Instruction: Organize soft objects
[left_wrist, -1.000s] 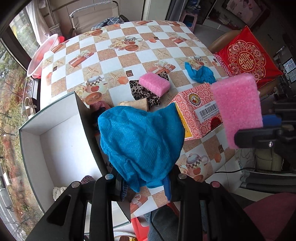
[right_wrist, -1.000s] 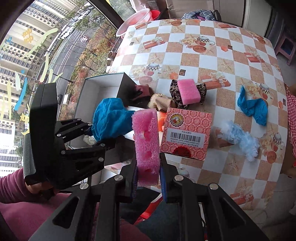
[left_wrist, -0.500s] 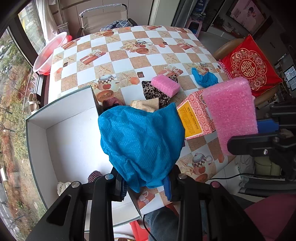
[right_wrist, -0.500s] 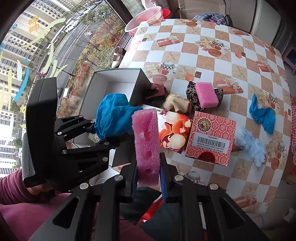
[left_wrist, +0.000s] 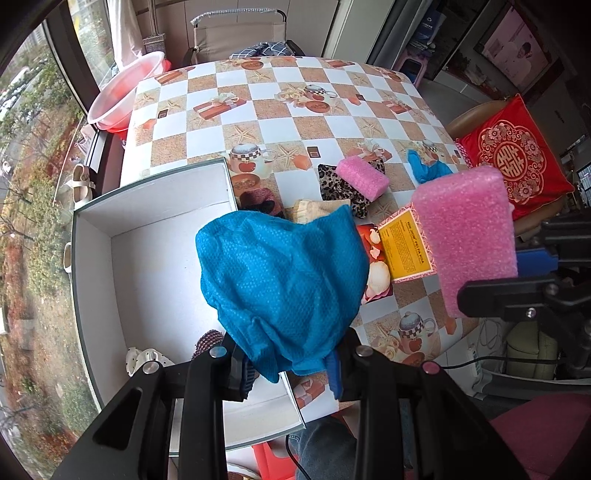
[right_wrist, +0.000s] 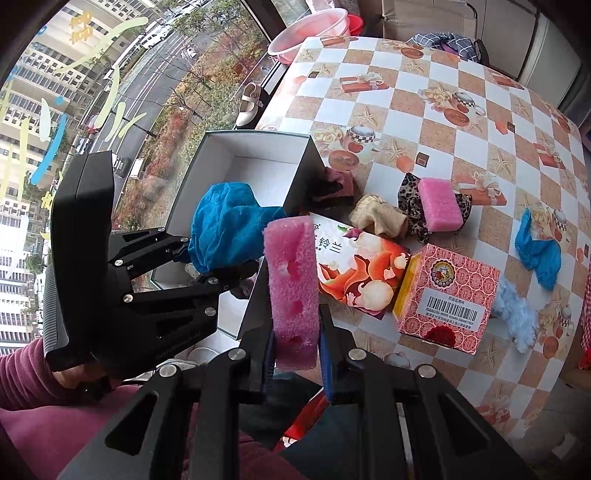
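- Two soft items are in hand: we find the left gripper (left_wrist: 291, 365) pinching a blue cloth (left_wrist: 282, 291) and the right gripper (right_wrist: 295, 354) pinching a pink foam block (right_wrist: 293, 288).
- Risk one: the blue cloth hangs over the near right corner of the white box (left_wrist: 155, 258), partly above the tabletop (left_wrist: 295, 88). We judge that a release here could leave it draped on the box wall or let it slide outside.
- Risk two: the pink foam block stands upright and tall, held only at its lower end. We judge that it could tip or swing against the left gripper just beside it, or clip the box wall on the way in.
- Risk three: the two grippers sit close together near the same corner, so a collision is plausible.
- Position: the cloth bunches between the left fingers (left_wrist: 240, 373) and billows forward of them; the foam rises from between the right fingers (right_wrist: 327, 354), outside the box.
- Other soft pieces, among them a second pink foam block (left_wrist: 364, 177) and a small blue cloth (left_wrist: 428, 170), lie on the tabletop well apart from either gripper.
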